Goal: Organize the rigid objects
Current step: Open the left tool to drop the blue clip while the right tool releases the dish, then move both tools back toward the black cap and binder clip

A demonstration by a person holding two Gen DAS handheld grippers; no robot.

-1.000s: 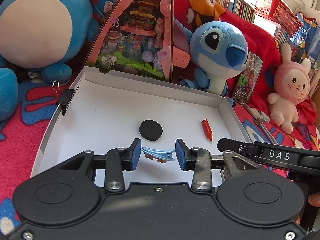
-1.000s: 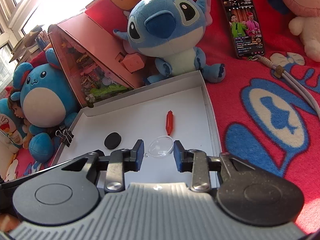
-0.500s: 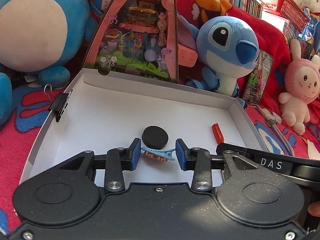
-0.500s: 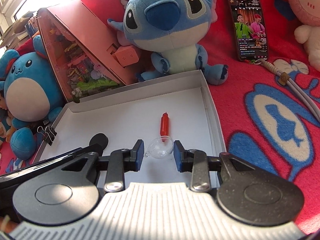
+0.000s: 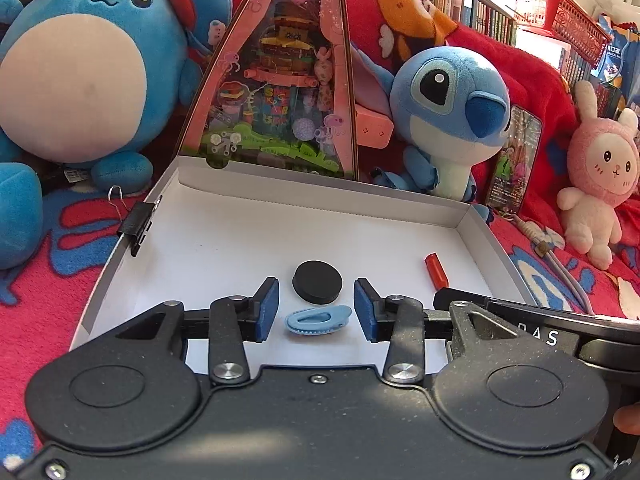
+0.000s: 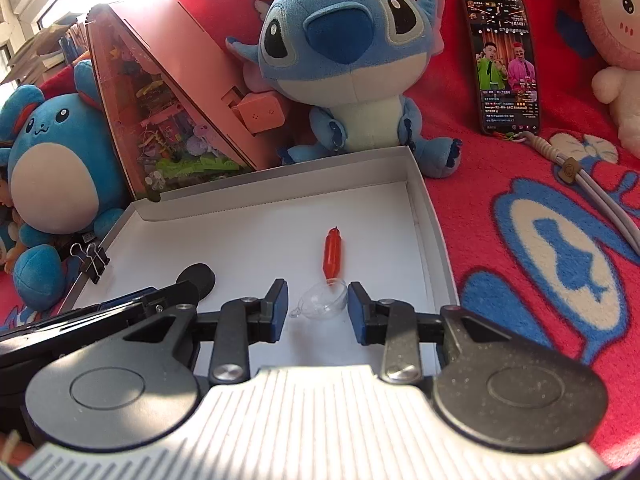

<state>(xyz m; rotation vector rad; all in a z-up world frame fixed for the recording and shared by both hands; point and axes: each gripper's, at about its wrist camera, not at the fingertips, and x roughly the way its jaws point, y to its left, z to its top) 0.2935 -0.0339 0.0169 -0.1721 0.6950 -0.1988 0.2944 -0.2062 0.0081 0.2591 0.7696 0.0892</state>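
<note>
Left wrist view: the left gripper (image 5: pixel 316 309) hangs over the white cardboard box (image 5: pixel 224 240), its jaws having just been opening and now spread. The light-blue hair clip (image 5: pixel 318 320) lies on the box floor between the blue pads (image 5: pixel 269 309), clear of both, slightly nearer the left pad. The black disc (image 5: pixel 317 282) rests just beyond the jaw line, touching or nearly touching the clip's far edge. The red crayon-like piece (image 5: pixel 436 270) lies beyond and to the right of the right jaw, partly behind the arm of the other gripper.

Right wrist view: the right gripper (image 6: pixel 317 306) likewise has its jaws just opened and standing apart. The clear plastic half-dome (image 6: pixel 322 300) sits on the box floor (image 6: pixel 248 236) between them, a gap showing at each pad. The red piece (image 6: pixel 333 255) lies straight ahead of the jaws, its near end at the dome's far rim. The black disc (image 6: pixel 197 276) appears left of the left jaw, partly hidden by the other gripper.

Only the left view shows the hair clip; only the right view shows the dome and the lit phone (image 6: pixel 505 62). A binder clip (image 5: pixel 138 224) grips the box's left wall.
</note>
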